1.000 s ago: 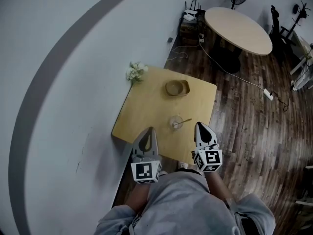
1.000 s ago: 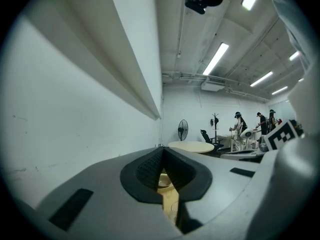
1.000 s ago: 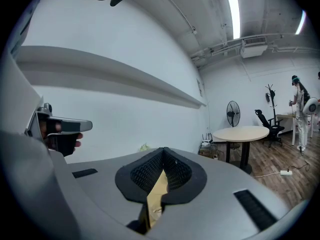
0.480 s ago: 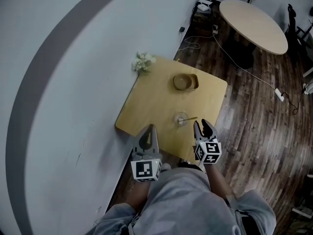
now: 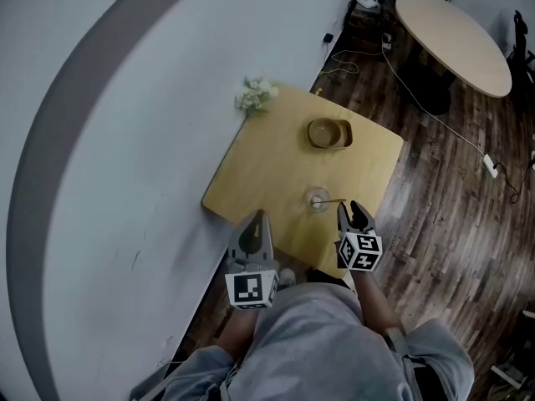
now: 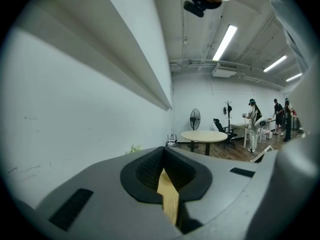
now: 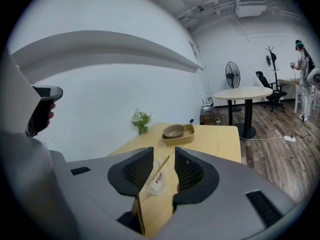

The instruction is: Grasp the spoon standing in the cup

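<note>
Only the approach is done: the right gripper (image 7: 164,171), jaws wide and empty, hovers near the cup (image 7: 152,185), spoon (image 7: 162,165) not yet grasped.

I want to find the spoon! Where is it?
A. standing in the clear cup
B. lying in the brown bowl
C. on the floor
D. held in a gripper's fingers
A: the spoon leans inside the clear cup on the table, and the open right gripper does not touch it yet.

One cup (image 5: 317,199), one spoon (image 5: 333,200), one bowl (image 5: 327,131), one flower bunch (image 5: 256,95), one square table (image 5: 267,170), one round table (image 5: 451,28)
</note>
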